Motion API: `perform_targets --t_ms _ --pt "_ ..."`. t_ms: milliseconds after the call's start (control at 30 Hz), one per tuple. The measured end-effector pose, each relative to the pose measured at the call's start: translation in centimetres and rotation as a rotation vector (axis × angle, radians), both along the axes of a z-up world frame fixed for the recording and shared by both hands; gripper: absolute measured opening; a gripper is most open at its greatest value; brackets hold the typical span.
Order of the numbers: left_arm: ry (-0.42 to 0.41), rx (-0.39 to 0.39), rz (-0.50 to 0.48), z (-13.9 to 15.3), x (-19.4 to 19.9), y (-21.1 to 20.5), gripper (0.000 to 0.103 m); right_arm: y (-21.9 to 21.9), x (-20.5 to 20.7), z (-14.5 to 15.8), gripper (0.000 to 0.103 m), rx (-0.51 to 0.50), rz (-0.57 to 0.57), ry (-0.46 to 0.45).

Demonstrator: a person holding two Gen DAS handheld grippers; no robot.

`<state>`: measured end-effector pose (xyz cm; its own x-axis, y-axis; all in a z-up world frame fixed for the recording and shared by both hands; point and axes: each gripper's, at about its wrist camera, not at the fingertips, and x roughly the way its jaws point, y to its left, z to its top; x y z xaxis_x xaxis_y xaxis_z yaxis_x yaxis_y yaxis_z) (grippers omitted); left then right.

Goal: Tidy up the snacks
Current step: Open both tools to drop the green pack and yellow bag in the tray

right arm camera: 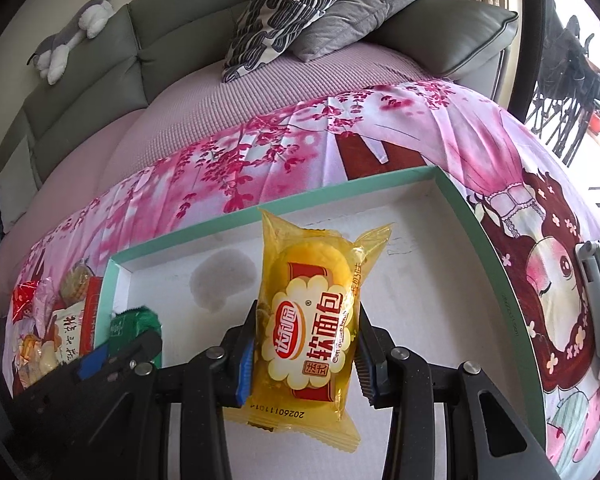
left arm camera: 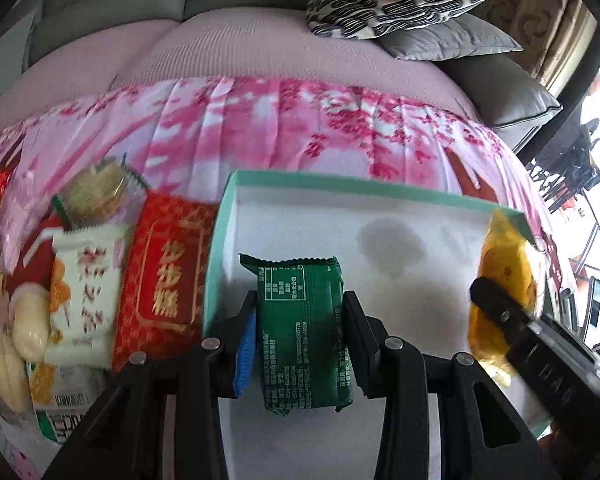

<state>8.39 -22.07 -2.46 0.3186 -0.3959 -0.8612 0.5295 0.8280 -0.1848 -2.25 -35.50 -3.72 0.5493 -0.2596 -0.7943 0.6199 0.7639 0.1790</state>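
- Left gripper (left arm camera: 300, 320) clamps a green foil snack packet (left arm camera: 304, 332); released early, it may miss the shallow mint-rimmed white cardboard box (left arm camera: 380, 184).
- Right gripper (right arm camera: 306, 352), at three o'clock, pinches a yellow plastic-wrapped soft bread (right arm camera: 308, 320); the slippery wrapper could slide free.

You have a dark green snack packet (left arm camera: 304, 332), printed back facing up, clamped lengthwise between blue pads over the left part of the shallow white box with the mint-green rim (left arm camera: 340, 182). Your yellow soft-bread packet (right arm camera: 308, 320) hangs upright in a grip over the box's middle. The loose snack pile (left arm camera: 80, 280) lies just left of the box.
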Motion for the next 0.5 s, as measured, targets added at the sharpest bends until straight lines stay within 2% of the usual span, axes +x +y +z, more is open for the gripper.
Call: perform_targets --t_ms 200,267,367,500 --pt "-0.03 -0.006 -0.023 1.2 0.4 -1.6 0.042 -0.1 0.0 0.1 0.045 -0.006 0.005 -0.018" --pt "-0.021 -0.024 -0.025 1.5 0.4 -1.5 0.05 -0.1 0.1 0.2 0.052 -0.01 0.016 -0.02" --pt "-0.021 -0.005 -0.004 1.9 0.6 -1.0 0.062 0.0 0.0 0.5 0.058 -0.028 0.018 -0.02" --pt "-0.011 -0.02 0.038 2.9 0.7 0.8 0.073 0.1 -0.3 0.9 0.07 -0.014 0.025 -0.031"
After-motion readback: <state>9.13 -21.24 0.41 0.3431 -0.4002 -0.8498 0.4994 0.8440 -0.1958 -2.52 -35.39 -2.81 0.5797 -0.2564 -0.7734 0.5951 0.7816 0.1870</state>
